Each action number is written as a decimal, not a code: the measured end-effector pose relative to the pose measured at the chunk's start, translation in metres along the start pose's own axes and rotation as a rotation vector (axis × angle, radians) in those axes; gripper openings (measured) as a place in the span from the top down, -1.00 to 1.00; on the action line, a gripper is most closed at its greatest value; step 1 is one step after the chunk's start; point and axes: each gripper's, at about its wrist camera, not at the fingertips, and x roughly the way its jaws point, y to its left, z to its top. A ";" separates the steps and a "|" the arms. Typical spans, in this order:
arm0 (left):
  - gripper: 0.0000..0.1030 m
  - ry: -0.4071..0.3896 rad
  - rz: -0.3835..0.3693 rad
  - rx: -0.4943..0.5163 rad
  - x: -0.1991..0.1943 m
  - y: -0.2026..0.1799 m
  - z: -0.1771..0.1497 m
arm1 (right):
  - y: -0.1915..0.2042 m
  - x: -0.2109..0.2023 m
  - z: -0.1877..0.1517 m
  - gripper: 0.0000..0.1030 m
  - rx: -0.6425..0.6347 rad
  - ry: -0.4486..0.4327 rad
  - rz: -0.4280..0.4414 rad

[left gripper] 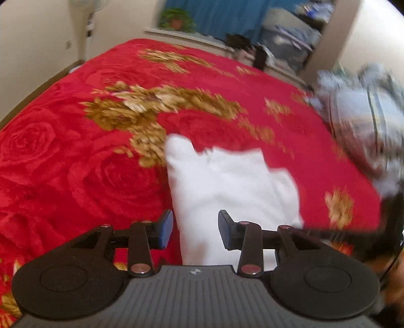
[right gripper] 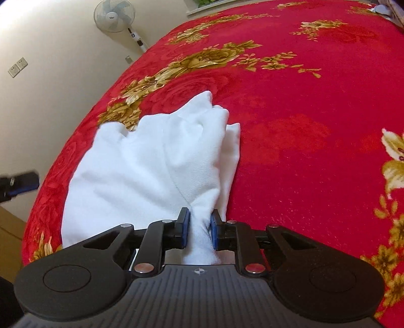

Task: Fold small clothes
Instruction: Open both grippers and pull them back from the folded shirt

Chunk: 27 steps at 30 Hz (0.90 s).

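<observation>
Right gripper [right gripper: 198,230]: low and centred at the bottom of the right wrist view, pointing forward across the bed. Its jaws are drawn nearly together, pinching a bunched edge of the white garment [right gripper: 161,164] between the blue pads [right gripper: 186,229]. From the pinch the cloth fans out up and to the left over the red blanket [right gripper: 290,126], ending in a crumpled, peaked edge near the frame's middle.

Left gripper [left gripper: 195,230]: bottom centre of the left wrist view, level with the bed and aimed forward. Jaws stand apart with a clear gap; white cloth [left gripper: 227,181] shows through the gap, but neither pad touches it. The view is blurred. In the right wrist view one fingertip [right gripper: 24,181] of this gripper shows at the left edge, beside the blanket's edge and apart from the garment.

Surroundings: a standing fan [right gripper: 113,15] at upper left of the right wrist view; a blurred grey-blue bundle [left gripper: 363,121] at the right edge of the left wrist view; a potted plant [left gripper: 176,19] at top centre.
</observation>
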 end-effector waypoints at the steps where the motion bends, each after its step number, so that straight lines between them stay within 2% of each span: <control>1: 0.15 0.029 0.019 0.042 0.011 -0.002 -0.011 | -0.001 0.000 0.000 0.65 -0.005 -0.002 0.000; 3: 0.08 0.119 0.096 0.105 0.035 -0.008 -0.029 | -0.001 -0.003 -0.002 0.64 -0.025 -0.008 -0.011; 5: 0.09 0.117 0.113 0.144 0.029 -0.019 -0.032 | 0.000 -0.006 -0.003 0.51 -0.039 -0.014 -0.034; 8: -0.01 0.070 0.117 0.215 0.002 -0.033 -0.028 | -0.004 -0.015 -0.007 0.31 -0.030 -0.017 -0.075; 9: -0.03 0.050 0.112 0.221 -0.012 -0.035 -0.027 | -0.004 -0.018 -0.009 0.30 -0.037 -0.014 -0.088; 11: -0.22 0.009 0.101 0.216 -0.038 -0.038 -0.026 | -0.002 -0.030 -0.012 0.30 -0.088 -0.016 -0.132; 13: -0.72 -0.064 0.106 0.208 -0.068 -0.046 -0.025 | 0.006 -0.046 -0.014 0.31 -0.158 -0.048 -0.211; 15: -0.79 -0.135 0.121 0.198 -0.092 -0.055 -0.027 | 0.012 -0.066 -0.015 0.31 -0.207 -0.086 -0.312; 17: -0.80 -0.184 0.136 0.185 -0.112 -0.064 -0.031 | 0.017 -0.095 -0.017 0.26 -0.200 -0.170 -0.357; 19: -0.86 -0.226 0.151 0.147 -0.130 -0.074 -0.042 | 0.026 -0.124 -0.024 0.20 -0.195 -0.247 -0.350; 20: -0.97 -0.243 0.160 0.126 -0.137 -0.080 -0.048 | 0.032 -0.139 -0.029 0.06 -0.193 -0.287 -0.341; 21: -0.99 -0.264 0.167 0.100 -0.142 -0.085 -0.055 | 0.038 -0.153 -0.036 -0.02 -0.188 -0.329 -0.333; 23: -0.99 -0.302 0.183 0.068 -0.147 -0.095 -0.068 | 0.052 -0.174 -0.052 -0.34 -0.190 -0.398 -0.316; 25: -0.99 -0.308 0.196 0.049 -0.141 -0.104 -0.079 | 0.062 -0.182 -0.066 -0.48 -0.203 -0.430 -0.303; 27: -0.99 -0.280 0.196 0.013 -0.127 -0.107 -0.090 | 0.067 -0.182 -0.083 -0.48 -0.204 -0.455 -0.305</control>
